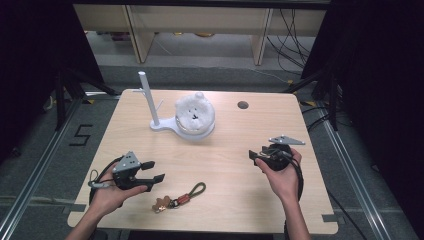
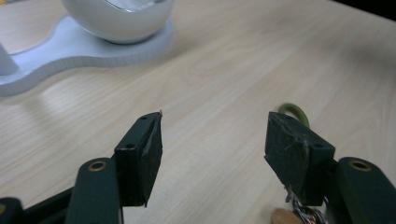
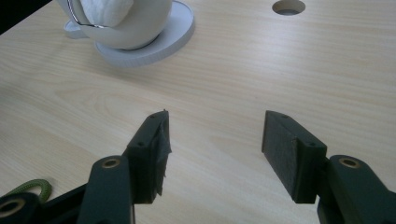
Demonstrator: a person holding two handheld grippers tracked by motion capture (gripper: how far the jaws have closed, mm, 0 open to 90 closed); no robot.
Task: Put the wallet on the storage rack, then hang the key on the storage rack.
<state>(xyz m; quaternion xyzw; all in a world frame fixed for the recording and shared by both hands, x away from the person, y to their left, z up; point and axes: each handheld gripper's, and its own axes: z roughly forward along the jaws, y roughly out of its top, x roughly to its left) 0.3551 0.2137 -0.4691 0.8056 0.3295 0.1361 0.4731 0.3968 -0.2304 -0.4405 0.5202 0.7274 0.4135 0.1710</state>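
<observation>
A keychain with a green cord loop, a red clip and a brown charm lies on the wooden table near its front edge. My left gripper hovers just left of and above it, jaws open and empty; in the left gripper view the loop peeks out behind the right jaw. My right gripper is held at the right side of the table, pointing left, open with nothing between its jaws. The green loop shows at the lower left of the right gripper view.
A white stand with an upright post and a round bowl sits at the back centre; a white plush toy rests in the bowl. A cable hole lies at the back right. Dark frames flank the table.
</observation>
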